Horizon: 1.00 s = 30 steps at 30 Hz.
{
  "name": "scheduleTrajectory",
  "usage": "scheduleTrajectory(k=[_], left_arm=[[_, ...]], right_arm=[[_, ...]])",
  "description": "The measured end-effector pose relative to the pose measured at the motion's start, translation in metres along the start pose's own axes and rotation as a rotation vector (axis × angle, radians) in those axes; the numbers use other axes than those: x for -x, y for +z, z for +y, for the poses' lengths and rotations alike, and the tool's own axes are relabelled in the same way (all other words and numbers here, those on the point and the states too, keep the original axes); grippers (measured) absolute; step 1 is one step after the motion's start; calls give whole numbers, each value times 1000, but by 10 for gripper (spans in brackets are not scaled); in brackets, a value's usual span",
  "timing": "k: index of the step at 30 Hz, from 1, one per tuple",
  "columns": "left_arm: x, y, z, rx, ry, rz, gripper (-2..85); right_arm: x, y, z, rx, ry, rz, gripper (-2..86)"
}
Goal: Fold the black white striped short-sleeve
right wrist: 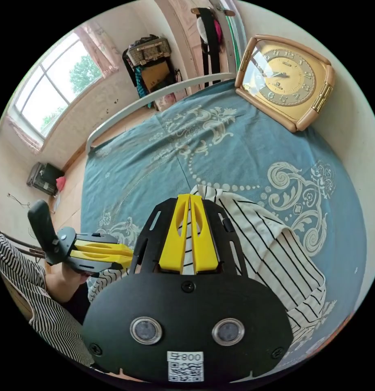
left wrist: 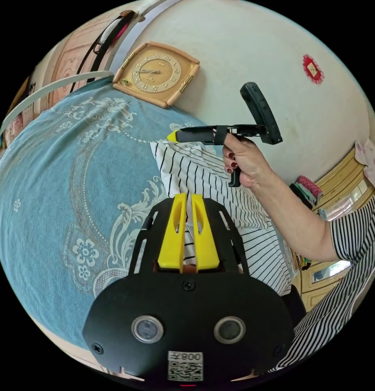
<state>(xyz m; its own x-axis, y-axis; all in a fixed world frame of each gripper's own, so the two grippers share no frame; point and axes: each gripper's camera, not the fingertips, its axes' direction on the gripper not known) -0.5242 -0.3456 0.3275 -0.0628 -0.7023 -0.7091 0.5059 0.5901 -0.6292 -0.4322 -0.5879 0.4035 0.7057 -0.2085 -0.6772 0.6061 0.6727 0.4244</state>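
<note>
The black-and-white striped short-sleeve [left wrist: 220, 191] [right wrist: 268, 244] lies partly folded on a blue patterned bedspread [left wrist: 53, 183] [right wrist: 154, 163]. My left gripper [left wrist: 189, 196] hovers over the shirt's near part, its yellow jaws almost together and nothing seen pinched between them. In the right gripper view it [right wrist: 128, 255] sits low at the shirt's left edge. My right gripper [right wrist: 190, 197] is shut, tips touching, above the shirt's far corner. In the left gripper view a hand [left wrist: 244, 163] holds it [left wrist: 171, 137] in the air over the shirt, with nothing in its grasp.
A tan clock [left wrist: 154, 73] [right wrist: 285, 79] leans against the white wall at the bed's far edge. A white bed rail [right wrist: 154, 97] runs along the foot, with a window [right wrist: 53, 93] and stacked bags beyond. A wooden cabinet [left wrist: 342, 191] stands behind the person's striped sleeve.
</note>
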Motion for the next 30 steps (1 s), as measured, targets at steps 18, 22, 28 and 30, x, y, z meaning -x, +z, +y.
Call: scheduleTrajectory(k=[18,22,28,30], left_arm=[[-39,8,-5,187,86,-99,2],[-52,-8,-5,146,95,-76,2],[-70,-7,-5,206,128,-128,2],[-74,-12,-5,204,128,-131,2]], right_arm=[[-24,-89,196,-13,228,76,2],[-32,-122,287,46,369,177,2],[-49,-128,388,88,500,241,2],[-51,-133,400,101,509,233,2]])
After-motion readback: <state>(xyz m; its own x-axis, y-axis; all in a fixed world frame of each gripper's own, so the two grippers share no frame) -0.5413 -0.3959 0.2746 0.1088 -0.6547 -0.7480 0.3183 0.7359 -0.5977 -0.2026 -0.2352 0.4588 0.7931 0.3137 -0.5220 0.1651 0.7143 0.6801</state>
